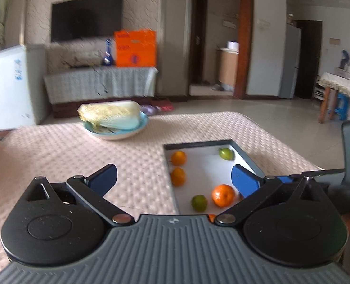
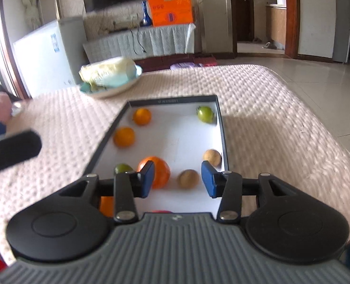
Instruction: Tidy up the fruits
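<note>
A: We count the fruit in the shallow box [image 2: 222, 127] at the centre of the right wrist view. There are two small oranges along its left wall, one far [image 2: 141, 116] and one nearer [image 2: 124, 137], and a big orange [image 2: 162, 171] low in the middle, partly behind a fingertip. A fourth orange piece [image 2: 106, 206] peeks out under the gripper's left arm.

B: Then we have two green ones: a green fruit [image 2: 205, 114] in the far right corner and another green fruit [image 2: 123, 168] at the near left. We also see two brown round fruits, one by the right wall [image 2: 212, 157] and one nearer the middle [image 2: 187, 178]. Something red shows at the box's near edge, too hidden for us to name.

A: The left wrist view gives us the box at centre right, but no brown fruits; the finger and the gripper body cover that side.

B: Both views show one plate [image 1: 140, 129] on the pink quilted cloth [image 1: 56, 156] beyond the box, in the upper left, with a pale leafy vegetable [image 1: 108, 113] on it.

A: Our left gripper [image 1: 173, 177] is spread wide and holds nothing, with its right finger over the box.

B: Our right gripper [image 2: 177, 179] is spread too, empty above the box's near end, with the nearer brown fruit showing between its fingers.
</note>
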Action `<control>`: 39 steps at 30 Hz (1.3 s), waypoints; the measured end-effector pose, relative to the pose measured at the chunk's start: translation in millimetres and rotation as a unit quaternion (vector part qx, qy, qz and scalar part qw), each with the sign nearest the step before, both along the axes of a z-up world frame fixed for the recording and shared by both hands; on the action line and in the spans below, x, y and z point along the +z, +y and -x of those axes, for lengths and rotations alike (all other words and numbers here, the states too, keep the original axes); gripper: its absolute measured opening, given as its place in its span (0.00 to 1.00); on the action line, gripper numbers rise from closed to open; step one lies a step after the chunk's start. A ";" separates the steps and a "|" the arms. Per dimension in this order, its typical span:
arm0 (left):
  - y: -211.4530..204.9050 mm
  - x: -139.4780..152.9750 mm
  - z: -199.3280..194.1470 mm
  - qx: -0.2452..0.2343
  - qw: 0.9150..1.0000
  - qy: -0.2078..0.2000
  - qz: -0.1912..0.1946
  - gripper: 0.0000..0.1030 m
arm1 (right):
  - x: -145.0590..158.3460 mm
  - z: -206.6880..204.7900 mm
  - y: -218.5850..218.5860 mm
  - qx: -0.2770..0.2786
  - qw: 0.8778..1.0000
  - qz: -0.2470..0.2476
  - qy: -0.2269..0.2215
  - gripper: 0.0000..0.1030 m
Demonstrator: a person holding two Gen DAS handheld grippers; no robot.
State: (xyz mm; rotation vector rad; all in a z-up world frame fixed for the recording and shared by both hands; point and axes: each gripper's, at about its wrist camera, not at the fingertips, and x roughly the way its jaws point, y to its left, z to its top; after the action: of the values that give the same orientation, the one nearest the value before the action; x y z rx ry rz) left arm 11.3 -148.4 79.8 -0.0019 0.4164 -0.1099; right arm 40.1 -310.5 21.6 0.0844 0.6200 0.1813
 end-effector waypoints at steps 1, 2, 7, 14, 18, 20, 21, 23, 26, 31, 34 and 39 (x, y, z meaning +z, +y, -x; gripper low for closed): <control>-0.8 1.8 6.8 0.005 1.000 -0.005 -0.002 1.00 | 2.6 1.2 -2.0 -0.001 1.000 -0.006 -0.007 0.45; -1.8 3.7 12.6 0.008 1.000 -0.006 -0.002 1.00 | 4.6 2.9 -4.4 -0.003 1.000 -0.010 -0.014 0.45; -0.6 7.1 49.1 0.002 1.000 0.014 0.018 1.00 | 16.0 9.3 -22.7 -0.028 0.998 -0.045 -0.043 0.47; -6.1 -4.0 101.9 -0.016 0.998 0.050 0.025 1.00 | 18.3 11.1 -45.0 -0.060 0.996 -0.060 -0.040 0.49; -20.1 -11.8 107.1 -0.032 0.998 0.056 0.008 1.00 | 16.5 16.9 -47.6 -0.058 0.996 -0.059 -0.031 0.49; -27.4 -17.0 105.4 -0.034 0.997 0.065 0.003 1.00 | 16.9 23.3 -45.8 -0.053 0.997 -0.055 -0.030 0.49; -30.2 -19.3 104.5 -0.033 0.997 0.069 0.001 1.00 | 17.6 28.4 -44.3 -0.050 0.997 -0.053 -0.029 0.49; -34.7 -22.6 100.5 -0.031 0.997 0.076 0.002 1.00 | 19.0 39.4 -41.5 -0.043 0.998 -0.049 -0.025 0.49; -41.8 -25.6 98.0 -0.034 0.996 0.081 0.001 1.00 | 21.4 54.9 -38.3 -0.040 0.998 -0.040 -0.027 0.49; -48.6 -29.2 98.8 -0.041 0.996 0.083 -0.005 1.00 | 22.5 75.9 -42.1 -0.048 0.998 -0.037 -0.024 0.49; -50.5 -32.3 98.6 -0.044 0.995 0.090 -0.012 1.00 | 20.4 86.8 -44.0 -0.058 0.998 -0.029 -0.010 0.49; -51.1 -34.5 100.0 -0.042 0.994 0.096 -0.010 1.00 | 15.6 107.5 -44.2 -0.059 0.998 -0.024 0.000 0.49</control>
State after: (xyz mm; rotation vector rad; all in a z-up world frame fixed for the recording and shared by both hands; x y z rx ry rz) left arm -88.8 -199.5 45.3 0.0259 0.6102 -0.1897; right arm -67.4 -354.7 37.2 0.1671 0.6086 0.0825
